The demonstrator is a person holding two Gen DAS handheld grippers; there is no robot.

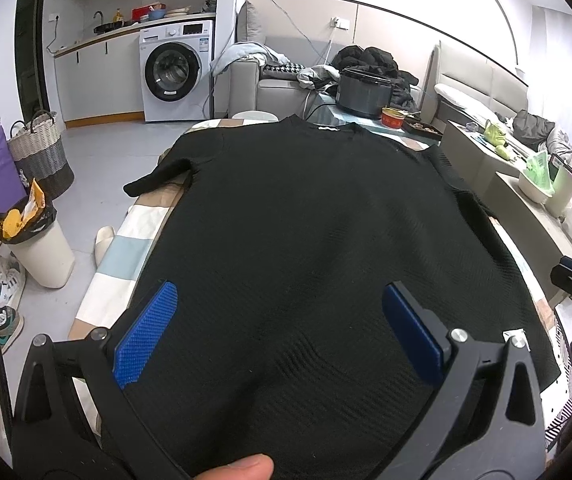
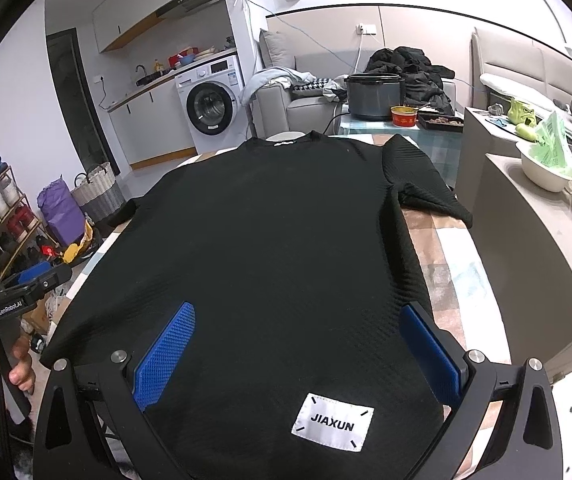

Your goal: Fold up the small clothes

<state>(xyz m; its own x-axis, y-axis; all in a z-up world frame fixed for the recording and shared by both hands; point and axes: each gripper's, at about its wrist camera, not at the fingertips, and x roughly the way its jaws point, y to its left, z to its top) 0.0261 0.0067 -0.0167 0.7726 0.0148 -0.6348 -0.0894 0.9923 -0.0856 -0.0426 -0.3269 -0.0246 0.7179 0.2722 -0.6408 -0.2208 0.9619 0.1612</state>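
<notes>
A black knit sweater (image 1: 305,220) lies flat on the table with its collar away from me and its hem close to the cameras. One sleeve (image 1: 158,176) hangs off the table's left edge. In the right wrist view the same sweater (image 2: 270,240) shows a white JIAXUN label (image 2: 332,422) near the hem, and its other sleeve (image 2: 417,184) lies folded at the right. My left gripper (image 1: 282,300) hovers open over the hem's left part. My right gripper (image 2: 299,318) is open above the hem near the label. Nothing sits between either pair of blue pads.
The table (image 2: 445,264) carries a patchwork cloth. Beyond the collar stand a dark cooker pot (image 2: 373,96) and a red bowl (image 2: 403,115). A white bin (image 1: 42,252) and wicker basket (image 1: 42,152) stand on the floor at left. A grey cabinet (image 2: 525,216) flanks the right side.
</notes>
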